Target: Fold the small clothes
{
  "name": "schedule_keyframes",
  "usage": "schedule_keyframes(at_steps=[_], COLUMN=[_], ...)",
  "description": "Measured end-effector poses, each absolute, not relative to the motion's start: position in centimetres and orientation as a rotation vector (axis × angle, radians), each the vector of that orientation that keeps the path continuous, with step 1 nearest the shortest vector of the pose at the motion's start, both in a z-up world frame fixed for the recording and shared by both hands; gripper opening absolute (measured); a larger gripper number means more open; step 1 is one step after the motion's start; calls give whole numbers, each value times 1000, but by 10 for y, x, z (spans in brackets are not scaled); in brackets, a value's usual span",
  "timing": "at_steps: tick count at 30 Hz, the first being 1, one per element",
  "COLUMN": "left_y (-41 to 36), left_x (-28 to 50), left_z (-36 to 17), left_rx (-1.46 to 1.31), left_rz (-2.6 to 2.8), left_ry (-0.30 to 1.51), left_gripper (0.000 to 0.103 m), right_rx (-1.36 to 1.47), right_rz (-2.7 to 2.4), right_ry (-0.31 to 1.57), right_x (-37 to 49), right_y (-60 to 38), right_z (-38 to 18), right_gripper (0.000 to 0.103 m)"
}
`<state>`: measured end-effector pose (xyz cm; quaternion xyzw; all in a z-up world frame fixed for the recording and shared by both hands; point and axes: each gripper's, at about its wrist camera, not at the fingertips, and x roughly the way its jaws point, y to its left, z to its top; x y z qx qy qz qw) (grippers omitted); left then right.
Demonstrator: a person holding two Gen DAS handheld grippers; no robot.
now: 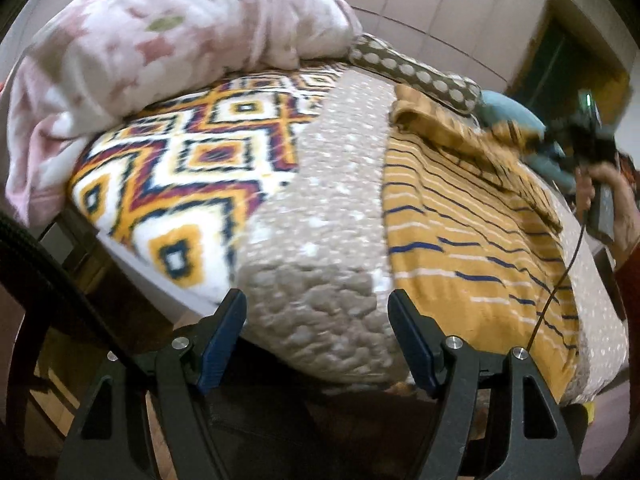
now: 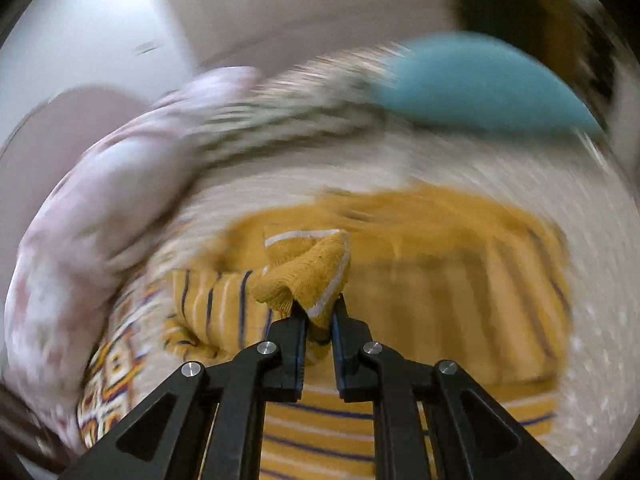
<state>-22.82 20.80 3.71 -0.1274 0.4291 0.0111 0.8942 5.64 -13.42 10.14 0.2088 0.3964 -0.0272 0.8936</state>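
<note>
A mustard-yellow knit sweater with white and navy stripes lies spread on the beige quilted bed cover. My left gripper is open and empty, hovering at the near edge of the bed, left of the sweater. My right gripper is shut on a bunched yellow cuff or hem of the sweater, lifted above the rest of the garment. In the left wrist view the right gripper shows at the far right, pulling the sweater's far part up. The right wrist view is motion-blurred.
A pink floral blanket is heaped at the back left. A patterned diamond-print blanket lies left of the quilt. A polka-dot pillow and a teal cushion sit at the bed's far end. A wardrobe stands behind.
</note>
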Motion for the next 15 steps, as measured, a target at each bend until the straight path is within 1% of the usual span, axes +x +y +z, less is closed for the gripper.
schedule_keyframes(at_steps=[1,3,5,6,7,9,13,14,15], left_y=[202,193,182,178,173,166,153,151,146], left_x=[-224,-218,-214,-211,-208,-203,-186,-183,-178], left_z=[37,38,40,41,42,45,52,53,56], left_rx=[-252,-237,-214,-198,-177,-149,-124,-123,-128], left_rz=[12,-4,-16,-15,-11,-3,3,-1,-9], left_ry=[897,910,918,919,919,919,913,912,912], left_gripper=[72,72,72,72,72,72,72,72,72], right_rx=[484,580,649,663,654,652,583,550,518], right_rz=[-77,-120,-157,-161,-184,-214,-167,-140,-114], right_ry=[851,902,915,898,897,857,821,816,806], right_x=[55,51,39,32,25,9,-2,0,5], right_y=[-159,-202,-237,-249,-258,-273,-277,-270,-261], right_z=[88,62,47,46,44,49,64,68,71], right_gripper=[16,16,16,20,26,32,32,34,40])
